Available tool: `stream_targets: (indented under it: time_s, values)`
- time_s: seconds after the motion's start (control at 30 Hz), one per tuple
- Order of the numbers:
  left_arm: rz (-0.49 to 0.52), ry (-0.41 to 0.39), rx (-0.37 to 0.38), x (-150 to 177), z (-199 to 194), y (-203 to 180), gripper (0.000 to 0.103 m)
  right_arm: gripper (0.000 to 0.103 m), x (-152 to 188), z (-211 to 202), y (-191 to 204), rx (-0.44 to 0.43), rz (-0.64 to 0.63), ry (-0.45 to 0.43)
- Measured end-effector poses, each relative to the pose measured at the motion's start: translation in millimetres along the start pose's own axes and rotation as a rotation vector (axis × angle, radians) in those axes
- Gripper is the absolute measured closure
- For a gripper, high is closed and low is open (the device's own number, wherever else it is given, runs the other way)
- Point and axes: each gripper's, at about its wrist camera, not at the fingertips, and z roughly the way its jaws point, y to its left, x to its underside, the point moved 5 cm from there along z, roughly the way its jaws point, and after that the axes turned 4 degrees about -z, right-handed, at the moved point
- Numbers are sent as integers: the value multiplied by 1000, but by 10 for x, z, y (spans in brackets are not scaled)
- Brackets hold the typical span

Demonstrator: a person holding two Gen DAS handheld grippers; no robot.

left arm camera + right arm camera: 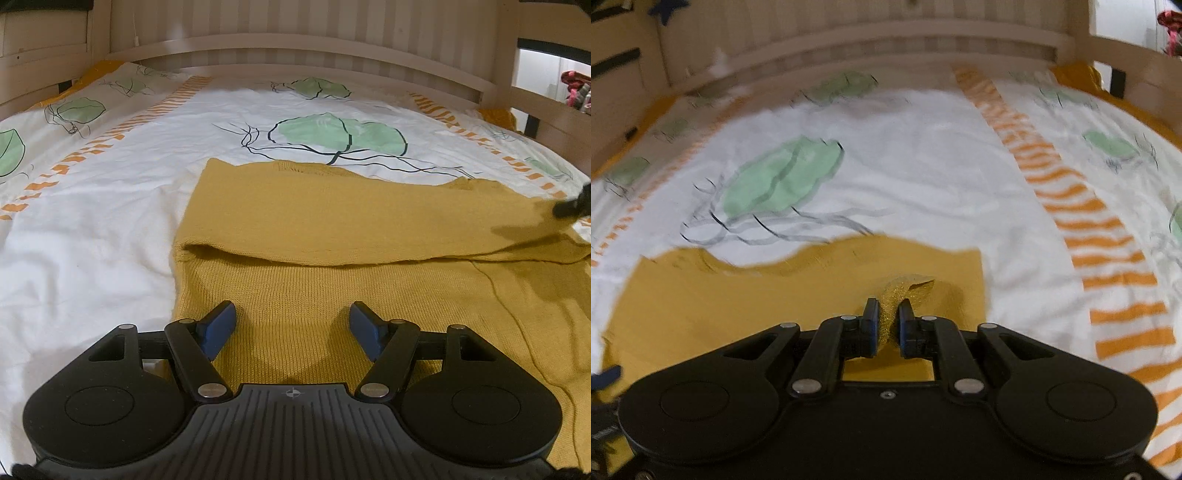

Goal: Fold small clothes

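Much of bedsheet blurs behind pinched sweater

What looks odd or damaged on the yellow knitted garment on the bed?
A loose thread trails across the yellow knitted garment on its right side, towards the near edge, like a pulled strand. I see no hole or stain; the right wrist view is blurred.

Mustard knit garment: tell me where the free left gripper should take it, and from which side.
Grip the mustard knit garment at the rolled left end of its folded flap, coming in from the bedsheet side. There the fold stands slightly raised and open. The left gripper is open; the right gripper already pinches cloth.
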Motion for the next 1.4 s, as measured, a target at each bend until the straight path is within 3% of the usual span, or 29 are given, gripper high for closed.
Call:
stream_targets:
  time_s: [0.17, 0.47, 0.53, 0.7, 0.8, 1.03, 1.07, 1.1, 1.13, 1.27, 1.37, 1.4]
  values:
    - [1, 0, 0, 0, 0, 2, 35, 78, 237, 118, -114, 28, 44, 29]
    - [1, 0, 0, 1, 3, 3, 35, 75, 420, 64, -181, 41, 47, -44]
    - [2, 0, -1, 1, 3, 5, 35, 66, 436, 60, -193, 48, 50, -62]
    - [3, 0, -1, -1, 2, -1, 35, 55, 405, -3, -218, 60, 66, -85]
    - [2, -1, 0, 0, 2, -2, 35, 55, 319, -30, -204, 37, 58, -106]
    - [3, -1, -1, 2, 3, -1, 35, 55, 144, 161, -196, -79, 101, -82]
    - [2, -1, 0, -1, 1, -1, 35, 58, 129, 191, -190, -85, 107, -75]
    - [1, -1, 1, -4, -1, 2, 35, 83, 103, 172, -133, -73, 75, -92]
    - [1, -1, 0, -5, -1, 3, 35, 91, 103, 172, -133, -73, 75, -92]
    - [2, -2, 0, -9, -4, 3, 35, 89, 54, -34, 80, 8, -123, -208]
    - [3, -2, 0, -5, -2, 2, 35, 84, 83, 110, -6, 94, -114, -131]
    - [3, -2, 0, -7, -2, 4, 35, 77, 112, 181, -77, 133, -89, -91]
